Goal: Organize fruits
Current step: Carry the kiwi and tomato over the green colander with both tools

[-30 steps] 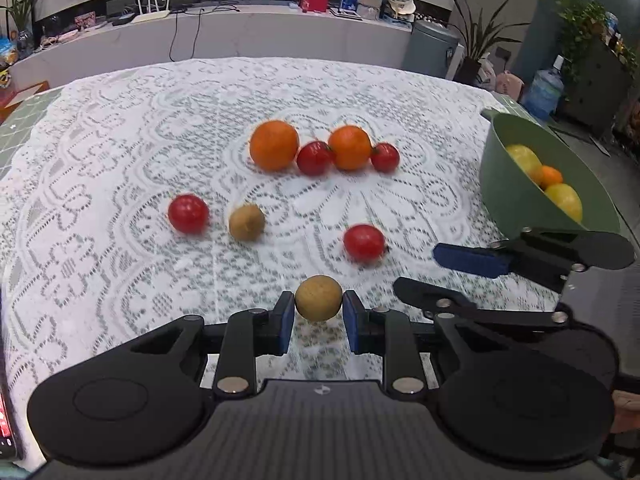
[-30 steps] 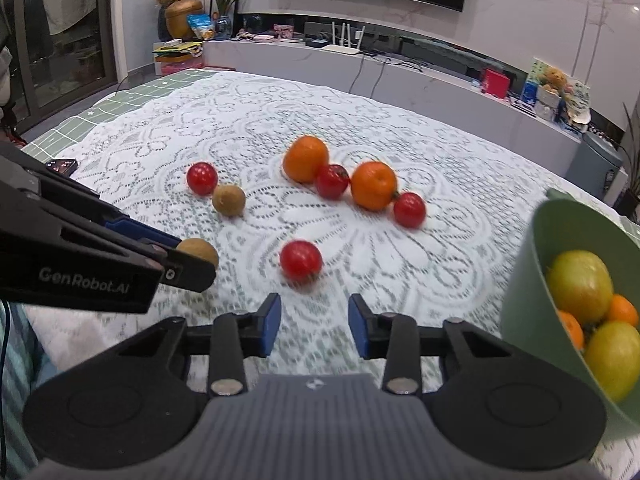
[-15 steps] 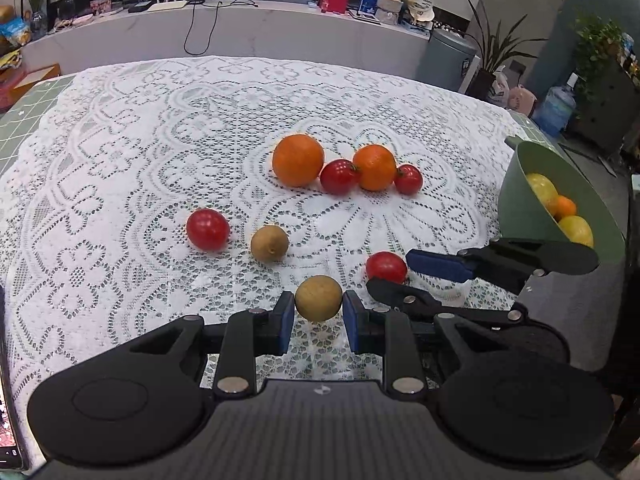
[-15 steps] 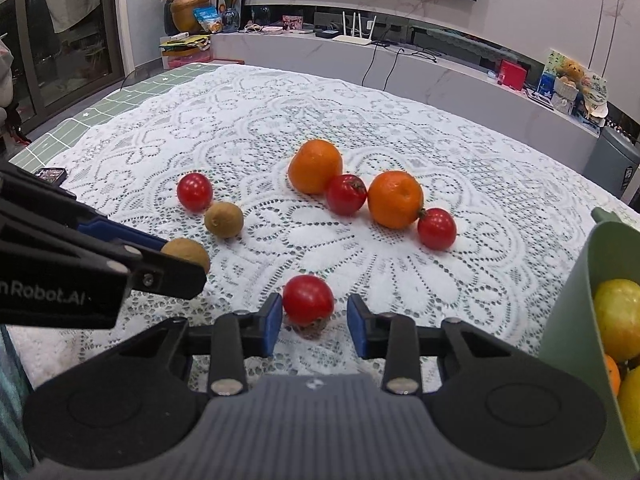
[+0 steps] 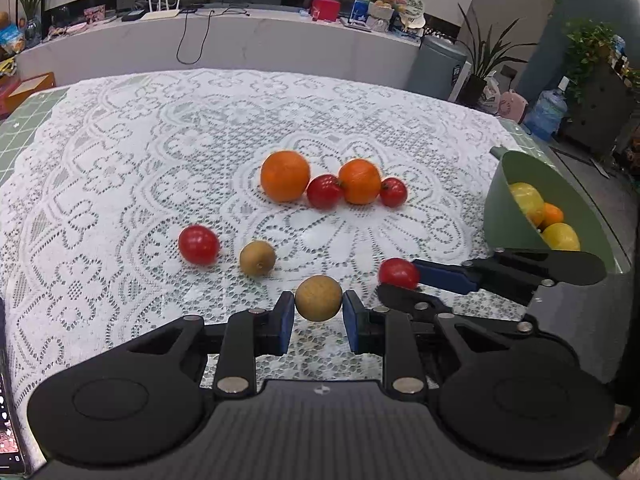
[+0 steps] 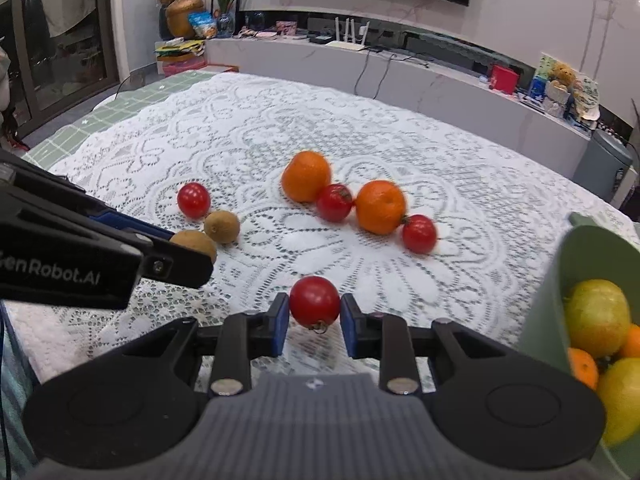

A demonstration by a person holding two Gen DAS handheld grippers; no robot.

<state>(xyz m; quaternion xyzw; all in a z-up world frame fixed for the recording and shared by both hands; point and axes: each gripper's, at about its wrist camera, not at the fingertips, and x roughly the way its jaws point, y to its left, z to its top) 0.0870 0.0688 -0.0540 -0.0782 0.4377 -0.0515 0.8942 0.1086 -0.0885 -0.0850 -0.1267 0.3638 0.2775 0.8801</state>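
My left gripper (image 5: 319,312) is shut on a brown kiwi (image 5: 319,298) and holds it above the lace cloth. My right gripper (image 6: 314,320) is shut on a red tomato (image 6: 314,301); the same tomato shows in the left wrist view (image 5: 398,273). On the cloth lie two oranges (image 5: 285,176) (image 5: 359,181), two tomatoes beside them (image 5: 325,191) (image 5: 393,192), a lone tomato (image 5: 199,245) and a second kiwi (image 5: 257,258). A green bowl (image 5: 500,204) at the right holds yellow and orange fruit.
The table's white lace cloth (image 5: 140,184) covers most of it; green tile shows at the left edge. A counter with cables, boxes and plants runs behind the table. A bin and a water bottle stand beyond the far right corner.
My right gripper moved forward around the near tomato and closed on it. My left gripper kept the kiwi and drew back a little, so the fruits look farther.
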